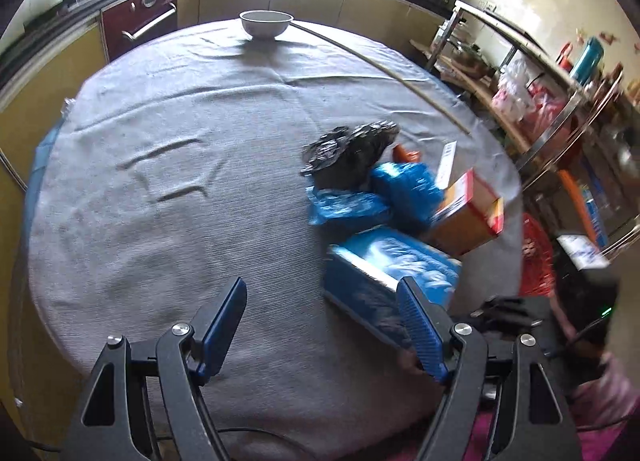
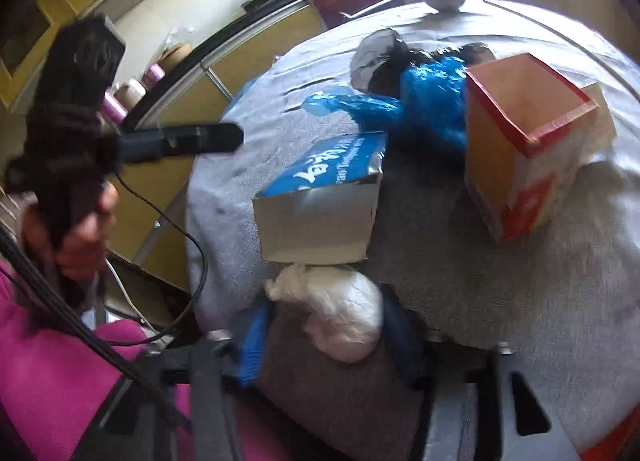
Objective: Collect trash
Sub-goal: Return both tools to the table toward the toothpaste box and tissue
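Right gripper point(image 2: 320, 337): its fingers point(image 2: 252, 345) are closed on a crumpled white plastic bag point(image 2: 344, 317), one blue pad on each side of it, at the near edge of the surface point(image 2: 500, 293). The picture is blurred here, but the bag plainly sits between the pads.

Left gripper point(image 1: 320, 325): its fingers point(image 1: 222, 325) stand wide apart and hold nothing. The right-hand pad lies just beside the near corner of a blue box point(image 1: 384, 273); whether it touches the box cannot be told. A hand point(image 2: 86, 229) grips this tool's handle, seen in the right wrist view.

Beyond the white bag, the blue box lies on its side with its open end toward the near edge. Behind it are a bunched blue plastic bag point(image 2: 420, 105) and a black plastic bag point(image 1: 352, 149), touching each other. An open red-and-orange carton point(image 2: 520, 141) stands tilted beside them. All rest on a grey cloth covering the round surface. A white bowl point(image 1: 266, 23) sits at the far edge, well apart from the rest.
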The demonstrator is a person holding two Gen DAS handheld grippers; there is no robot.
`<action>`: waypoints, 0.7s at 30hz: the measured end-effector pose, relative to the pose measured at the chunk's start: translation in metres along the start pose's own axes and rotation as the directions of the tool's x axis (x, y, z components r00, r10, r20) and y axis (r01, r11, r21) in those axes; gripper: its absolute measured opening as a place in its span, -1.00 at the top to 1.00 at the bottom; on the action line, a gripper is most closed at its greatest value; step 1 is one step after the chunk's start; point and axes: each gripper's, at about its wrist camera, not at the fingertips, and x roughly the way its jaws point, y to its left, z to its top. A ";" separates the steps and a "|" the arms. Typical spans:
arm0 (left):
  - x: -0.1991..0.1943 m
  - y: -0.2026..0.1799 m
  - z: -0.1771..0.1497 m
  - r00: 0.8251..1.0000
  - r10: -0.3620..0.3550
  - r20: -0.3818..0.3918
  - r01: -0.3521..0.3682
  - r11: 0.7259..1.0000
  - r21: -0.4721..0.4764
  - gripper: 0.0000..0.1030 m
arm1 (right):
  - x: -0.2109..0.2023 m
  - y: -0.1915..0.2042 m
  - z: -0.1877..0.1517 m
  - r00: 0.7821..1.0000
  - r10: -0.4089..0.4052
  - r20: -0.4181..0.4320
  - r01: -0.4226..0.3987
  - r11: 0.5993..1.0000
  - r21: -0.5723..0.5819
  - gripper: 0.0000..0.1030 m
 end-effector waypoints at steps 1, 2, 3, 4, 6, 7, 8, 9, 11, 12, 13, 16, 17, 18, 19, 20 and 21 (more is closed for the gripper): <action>0.001 -0.002 0.003 1.000 -0.023 -0.011 0.023 1.000 -0.016 -0.52 | -0.002 -0.002 0.001 1.000 -0.012 0.006 0.012 1.000 0.004 0.25; 0.004 -0.005 0.007 0.998 -0.053 -0.027 0.052 0.998 -0.038 -0.53 | -0.005 -0.004 0.000 0.999 -0.028 0.022 0.028 1.000 0.013 0.24; 0.007 -0.009 0.010 0.997 -0.072 -0.039 0.071 0.996 -0.049 -0.53 | -0.009 -0.005 -0.001 0.999 -0.035 0.034 0.034 0.999 0.022 0.24; 0.011 -0.014 0.012 0.995 -0.088 -0.052 0.085 0.995 -0.055 -0.53 | -0.016 -0.008 -0.002 0.998 -0.042 0.051 0.040 0.999 0.032 0.24; 0.019 -0.027 0.017 0.993 -0.086 -0.079 0.082 0.995 -0.054 -0.53 | -0.028 -0.014 -0.006 0.995 -0.055 0.077 0.051 0.998 0.045 0.24; 0.024 -0.034 0.019 0.993 -0.078 -0.093 0.074 0.996 -0.049 -0.53 | -0.036 -0.017 -0.009 0.994 -0.065 0.091 0.060 0.997 0.056 0.24; 0.029 -0.041 0.020 0.992 -0.068 -0.109 0.064 0.997 -0.042 -0.53 | -0.042 -0.021 -0.011 0.992 -0.078 0.098 0.071 0.995 0.064 0.24; 0.035 -0.049 0.021 0.990 -0.061 -0.126 0.057 0.998 -0.029 -0.53 | -0.049 -0.025 -0.014 0.990 -0.099 0.104 0.091 0.993 0.074 0.24; 0.045 -0.062 0.021 0.990 -0.037 -0.139 0.038 0.999 0.006 -0.53 | -0.060 -0.032 -0.022 0.985 -0.130 0.115 0.118 0.988 0.101 0.24; 0.048 -0.064 0.021 0.990 -0.015 -0.140 0.019 1.000 0.022 -0.53 | -0.067 -0.039 -0.026 0.984 -0.136 0.119 0.122 0.985 0.122 0.24; 0.050 -0.065 0.019 0.991 0.012 -0.137 -0.007 0.999 0.039 -0.53 | -0.071 -0.044 -0.028 0.984 -0.133 0.120 0.116 0.983 0.140 0.24; 0.057 -0.063 0.013 0.991 0.028 -0.132 -0.020 0.998 0.057 -0.66 | -0.079 -0.051 -0.034 0.985 -0.099 0.140 0.074 0.983 0.170 0.24; 0.061 -0.060 0.010 0.989 0.048 -0.139 -0.040 0.997 0.066 -0.69 | -0.079 -0.051 -0.035 0.986 -0.084 0.144 0.060 0.984 0.168 0.24; 0.063 -0.056 0.009 0.987 0.066 -0.149 -0.057 0.996 0.063 -0.69 | -0.078 -0.050 -0.034 0.987 -0.078 0.143 0.054 0.986 0.159 0.24; 0.064 -0.049 0.006 0.983 0.084 -0.161 -0.077 0.996 0.049 -0.69 | -0.077 -0.048 -0.032 0.987 -0.077 0.140 0.055 0.987 0.149 0.24; 0.064 -0.040 0.003 0.981 0.094 -0.172 -0.090 0.995 0.035 -0.69 | -0.075 -0.047 -0.031 0.988 -0.072 0.135 0.052 0.988 0.143 0.24; 0.062 -0.033 0.000 0.979 0.099 -0.179 -0.097 0.995 0.022 -0.69 | -0.072 -0.046 -0.029 0.990 -0.063 0.126 0.045 0.990 0.136 0.24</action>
